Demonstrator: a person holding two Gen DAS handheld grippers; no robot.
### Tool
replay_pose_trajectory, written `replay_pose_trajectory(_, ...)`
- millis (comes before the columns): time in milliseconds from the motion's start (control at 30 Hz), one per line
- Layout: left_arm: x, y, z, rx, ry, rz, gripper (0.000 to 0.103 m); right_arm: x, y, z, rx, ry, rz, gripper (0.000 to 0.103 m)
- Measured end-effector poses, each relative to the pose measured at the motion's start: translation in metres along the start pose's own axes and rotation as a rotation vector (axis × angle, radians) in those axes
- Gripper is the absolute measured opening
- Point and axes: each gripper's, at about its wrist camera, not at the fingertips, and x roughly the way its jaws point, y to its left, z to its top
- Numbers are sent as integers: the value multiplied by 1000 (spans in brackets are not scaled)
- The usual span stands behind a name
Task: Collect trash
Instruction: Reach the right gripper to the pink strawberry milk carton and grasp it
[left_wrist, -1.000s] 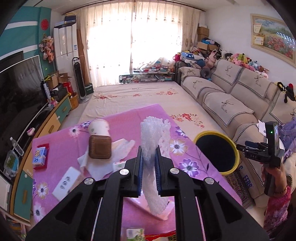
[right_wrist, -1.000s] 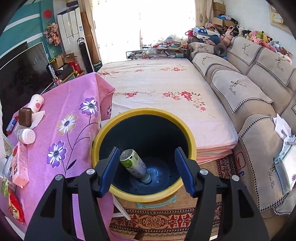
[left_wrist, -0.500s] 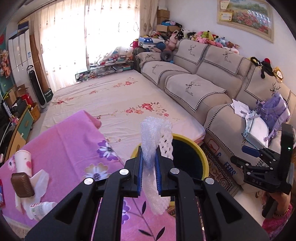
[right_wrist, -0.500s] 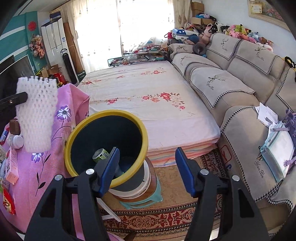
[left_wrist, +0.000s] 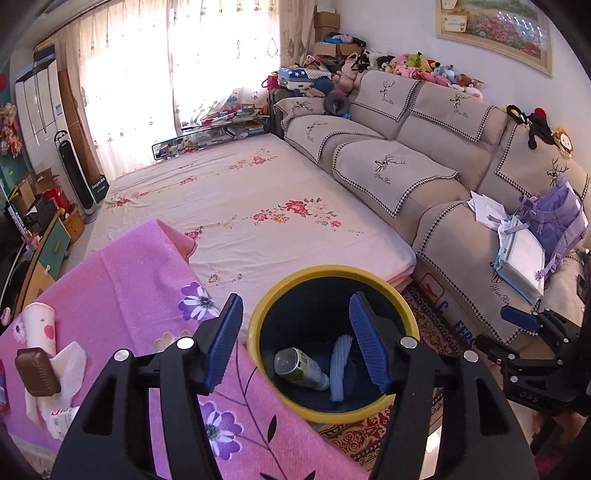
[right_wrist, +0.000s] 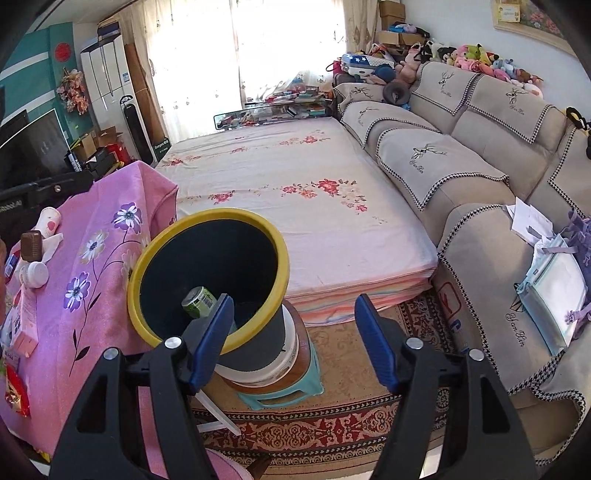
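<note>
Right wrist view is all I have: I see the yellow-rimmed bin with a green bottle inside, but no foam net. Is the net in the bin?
Observer: Yes. The left wrist view shows the white foam net lying inside the bin, right beside the green bottle.
Operator: Are the left fingers clear of it?
Observer: Yes. The left gripper points down into the bin, its fingers are opening, and nothing is between them.

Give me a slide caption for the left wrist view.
Left gripper opening over the bin; foam net and bottle inside.
</note>
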Motion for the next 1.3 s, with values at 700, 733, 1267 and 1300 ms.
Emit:
replay_pose_trajectory(700, -261, 206, -205, -414, -140, 412, 87, -24, 267, -34, -480, 55, 563, 65)
replay_pose_trajectory(733, -264, 210, -215, -428, -137, 426, 88, -24, 281, -37, -505, 60, 579, 65)
replay_pose_trajectory(1267, -276, 222, -257, -497, -145, 398, 89, 24, 380, -59, -645, 203, 522, 66)
replay_pose_trajectory(1300, -275, 222, -256, -497, -144, 398, 89, 27, 381, -60, -646, 206, 517, 63)
